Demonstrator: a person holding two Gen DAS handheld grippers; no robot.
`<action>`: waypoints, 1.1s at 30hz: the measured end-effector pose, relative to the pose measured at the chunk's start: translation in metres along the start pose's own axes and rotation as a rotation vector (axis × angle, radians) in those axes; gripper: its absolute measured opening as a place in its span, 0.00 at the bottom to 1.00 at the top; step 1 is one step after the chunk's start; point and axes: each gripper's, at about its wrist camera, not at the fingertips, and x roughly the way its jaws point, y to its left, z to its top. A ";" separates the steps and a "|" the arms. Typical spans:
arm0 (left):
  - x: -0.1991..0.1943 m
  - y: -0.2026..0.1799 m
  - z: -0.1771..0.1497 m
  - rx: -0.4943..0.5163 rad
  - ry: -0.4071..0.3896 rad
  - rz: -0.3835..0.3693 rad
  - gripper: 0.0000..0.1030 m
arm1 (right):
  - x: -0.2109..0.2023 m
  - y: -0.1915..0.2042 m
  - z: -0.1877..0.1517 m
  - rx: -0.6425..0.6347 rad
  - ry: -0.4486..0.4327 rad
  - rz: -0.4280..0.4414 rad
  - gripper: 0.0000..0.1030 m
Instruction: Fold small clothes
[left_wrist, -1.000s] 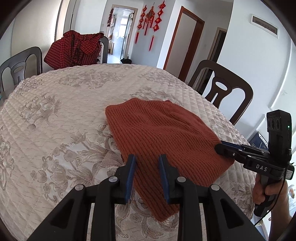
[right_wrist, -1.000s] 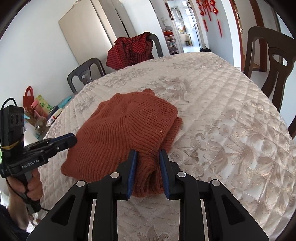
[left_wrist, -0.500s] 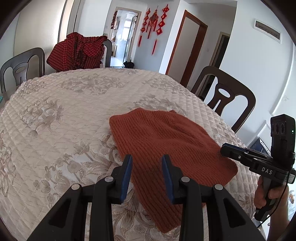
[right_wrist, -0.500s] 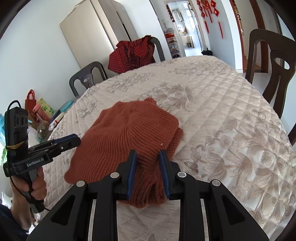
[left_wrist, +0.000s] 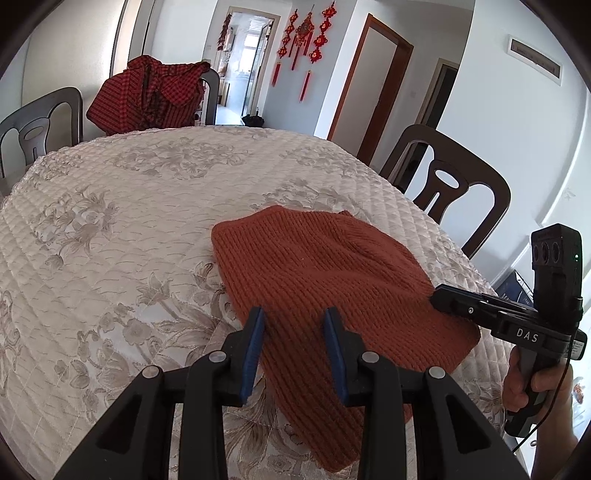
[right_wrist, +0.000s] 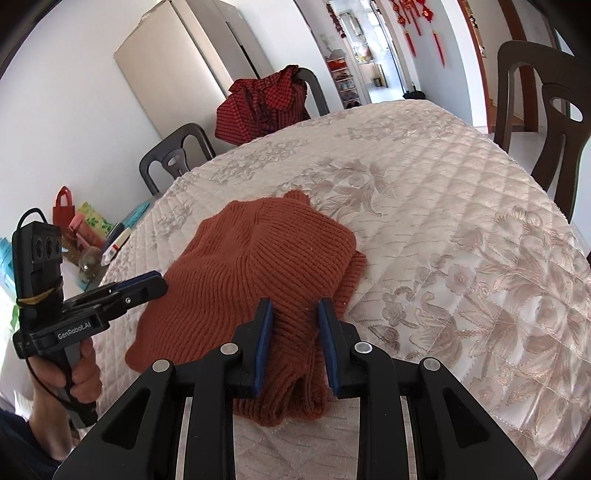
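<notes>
A rust-orange knitted sweater (left_wrist: 325, 273) lies folded and flat on the quilted floral tablecloth (left_wrist: 110, 221). My left gripper (left_wrist: 293, 314) hovers over the sweater's near left edge, open, with its blue pads apart and nothing pinched. It shows from the side as the left gripper (right_wrist: 159, 280) in the right wrist view, a hand holding it. My right gripper (right_wrist: 293, 304) stands open above the sweater (right_wrist: 258, 266) at its near folded end, where the cloth lies slack under the fingers. The left wrist view has the right gripper (left_wrist: 436, 295) at the sweater's right edge.
A red checked garment (left_wrist: 147, 96) hangs over a chair at the far side. Dark chairs (left_wrist: 454, 192) (right_wrist: 173, 158) ring the table (right_wrist: 461, 184). Bags and bottles (right_wrist: 85, 236) crowd a surface left of the table, and a tall pale cabinet (right_wrist: 192, 74) stands behind.
The left gripper's jaws have widened a little above the sweater. The sweater lies as before, and the right gripper has hardly moved.
</notes>
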 end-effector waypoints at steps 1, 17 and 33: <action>-0.001 0.000 0.000 -0.002 -0.003 0.003 0.35 | -0.001 0.001 0.001 -0.001 -0.002 -0.003 0.25; 0.009 0.026 -0.002 -0.107 0.021 -0.057 0.50 | 0.013 -0.020 0.020 0.069 0.023 0.029 0.47; 0.017 0.033 -0.005 -0.148 0.029 -0.092 0.57 | 0.039 -0.054 0.039 0.206 0.077 0.178 0.53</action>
